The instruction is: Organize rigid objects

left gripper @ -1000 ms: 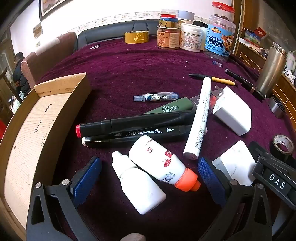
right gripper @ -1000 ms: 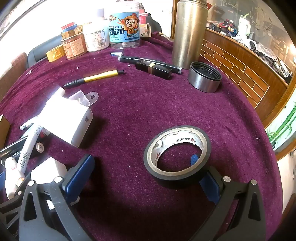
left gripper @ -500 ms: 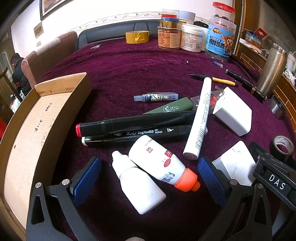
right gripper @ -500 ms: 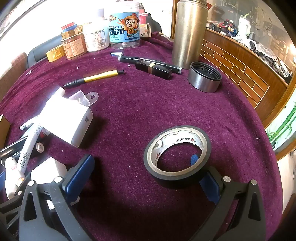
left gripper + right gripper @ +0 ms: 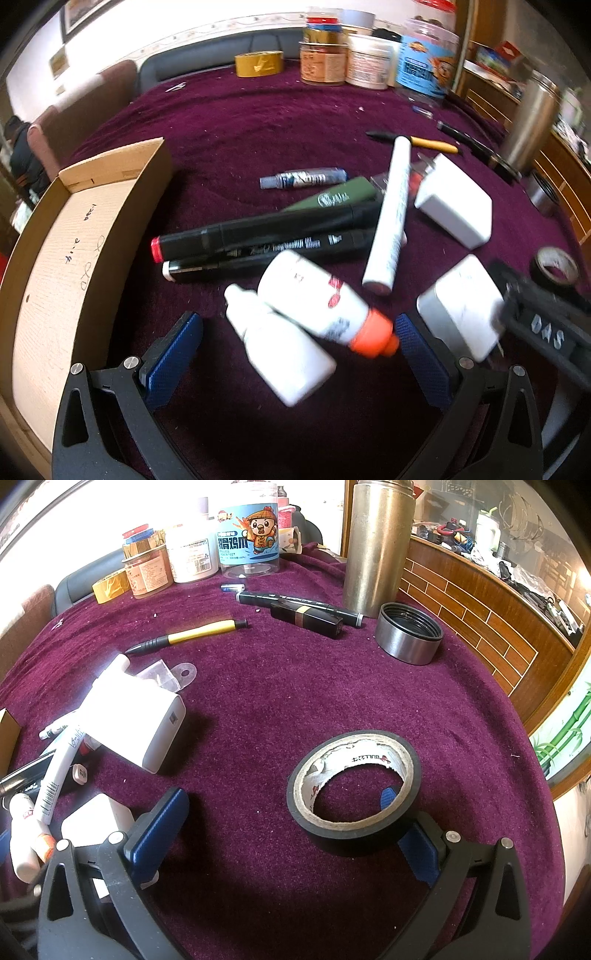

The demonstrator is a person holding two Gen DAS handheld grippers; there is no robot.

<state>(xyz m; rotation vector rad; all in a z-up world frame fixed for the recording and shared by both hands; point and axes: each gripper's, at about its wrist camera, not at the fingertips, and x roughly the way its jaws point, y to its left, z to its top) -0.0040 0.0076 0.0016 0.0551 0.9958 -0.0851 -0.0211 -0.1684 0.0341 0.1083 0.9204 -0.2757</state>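
So my left gripper (image 5: 295, 354) is wide open with nothing in it, and the two white bottles (image 5: 291, 328) lie between its blue pads, just right of the cardboard box (image 5: 110, 229). I think I should go down slowly, keep one bottle in the middle, and squeeze its fat part so it does not roll. My right gripper (image 5: 288, 834) is open too, one pad poking inside the black tape roll (image 5: 354, 790), far right of the box.

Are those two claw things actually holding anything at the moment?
No. The left gripper is open around two white bottles; the right gripper is open, one finger inside the tape roll.
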